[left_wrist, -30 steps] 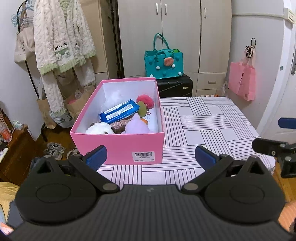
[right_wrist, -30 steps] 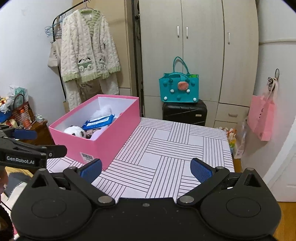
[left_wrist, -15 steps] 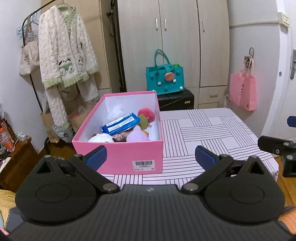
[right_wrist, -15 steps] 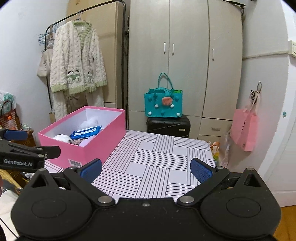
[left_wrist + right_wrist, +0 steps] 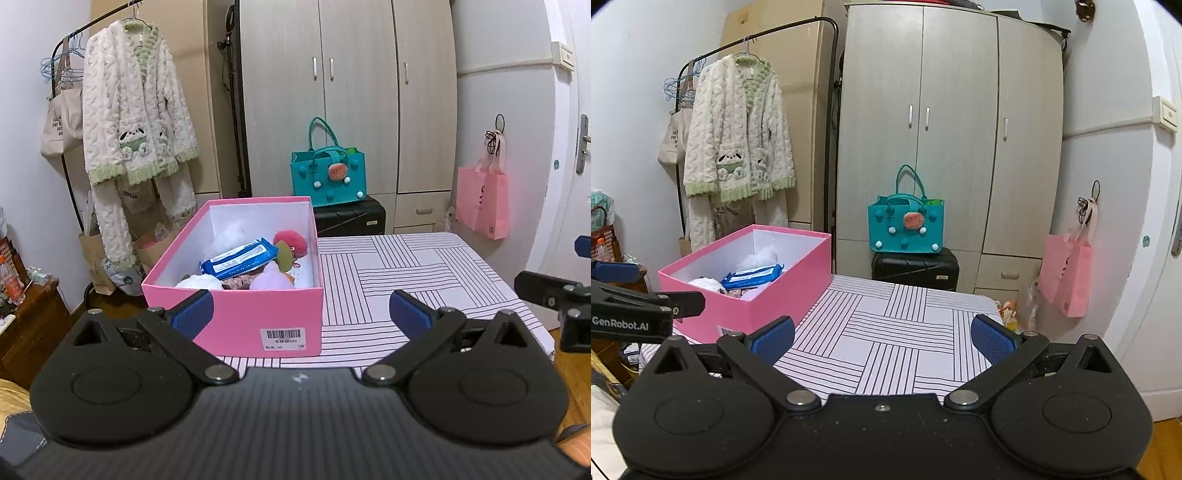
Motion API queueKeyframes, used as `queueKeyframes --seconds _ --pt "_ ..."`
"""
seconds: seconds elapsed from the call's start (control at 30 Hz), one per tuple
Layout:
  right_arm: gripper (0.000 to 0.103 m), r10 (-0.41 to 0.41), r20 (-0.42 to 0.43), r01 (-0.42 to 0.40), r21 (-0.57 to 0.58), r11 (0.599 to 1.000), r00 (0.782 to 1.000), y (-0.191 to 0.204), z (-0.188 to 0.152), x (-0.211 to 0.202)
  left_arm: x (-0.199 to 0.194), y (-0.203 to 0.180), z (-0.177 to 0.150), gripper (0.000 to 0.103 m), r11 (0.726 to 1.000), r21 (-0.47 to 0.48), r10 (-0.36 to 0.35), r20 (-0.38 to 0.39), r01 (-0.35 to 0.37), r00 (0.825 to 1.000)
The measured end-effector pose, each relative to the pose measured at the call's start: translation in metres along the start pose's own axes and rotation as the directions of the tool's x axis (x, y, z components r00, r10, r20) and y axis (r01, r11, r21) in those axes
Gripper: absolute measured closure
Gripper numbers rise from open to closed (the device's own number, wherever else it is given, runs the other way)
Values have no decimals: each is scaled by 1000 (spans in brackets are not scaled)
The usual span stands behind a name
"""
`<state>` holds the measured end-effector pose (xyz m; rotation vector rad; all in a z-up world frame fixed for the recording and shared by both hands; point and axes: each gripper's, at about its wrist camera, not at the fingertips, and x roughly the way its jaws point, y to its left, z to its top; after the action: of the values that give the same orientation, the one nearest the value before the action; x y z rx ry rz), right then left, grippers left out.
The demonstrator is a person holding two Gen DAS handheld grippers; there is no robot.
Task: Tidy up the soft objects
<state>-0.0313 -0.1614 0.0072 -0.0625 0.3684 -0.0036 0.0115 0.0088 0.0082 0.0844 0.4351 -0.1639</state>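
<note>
A pink box (image 5: pixel 236 314) (image 5: pixel 790 288) stands on the left part of the striped table (image 5: pixel 424 277) (image 5: pixel 886 332). Inside lie a blue wipes pack (image 5: pixel 240 258) (image 5: pixel 753 275), a red pompom (image 5: pixel 291 240), a lilac plush (image 5: pixel 271 280), white fluff (image 5: pixel 229 232) and a white plush (image 5: pixel 199 282). My left gripper (image 5: pixel 301 314) hangs open in front of the box's near wall, holding nothing. My right gripper (image 5: pixel 882 338) is open and empty over the table's near edge, to the right of the box.
Behind the table stand a wardrobe (image 5: pixel 953 129), a black suitcase (image 5: pixel 351 219) and a teal bag (image 5: pixel 328 173). A robe (image 5: pixel 136 122) hangs on a rack at left. A pink bag (image 5: pixel 482 199) hangs on the right wall. A wooden cabinet (image 5: pixel 26 321) sits low left.
Both grippers have drawn back and tilted upward, so the box and table sit lower and farther in both views. Both stay open and empty.
</note>
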Motion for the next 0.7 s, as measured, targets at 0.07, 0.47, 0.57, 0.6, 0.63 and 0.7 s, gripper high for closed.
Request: queueKeyframes --seconds 0.07,0.47,0.57,0.6,0.63,0.7 --pt "0 -11 5 11 -8 1000 1000 3 -2 -1 -1 1 -1 0 1000 -2 1 0 -1 1000" --pt "0 -27 1 27 -6 1000 1000 3 -6 2 0 4 -4 0 1000 2 18 9 -18 1000" --pt "0 -27 0 27 -7 1000 1000 3 -6 2 -1 4 -4 0 1000 3 24 20 -24 1000" --pt "0 -29 0 29 -8 1000 1000 3 -6 2 -1 4 -4 0 1000 5 24 22 -24 999" --pt "0 -30 -1 30 -8 1000 1000 3 -6 2 -1 4 -4 0 1000 5 25 22 -25 999" --pt "0 -31 -5 31 -8 999 1000 2 -6 3 -1 3 -4 0 1000 6 21 20 -21 1000"
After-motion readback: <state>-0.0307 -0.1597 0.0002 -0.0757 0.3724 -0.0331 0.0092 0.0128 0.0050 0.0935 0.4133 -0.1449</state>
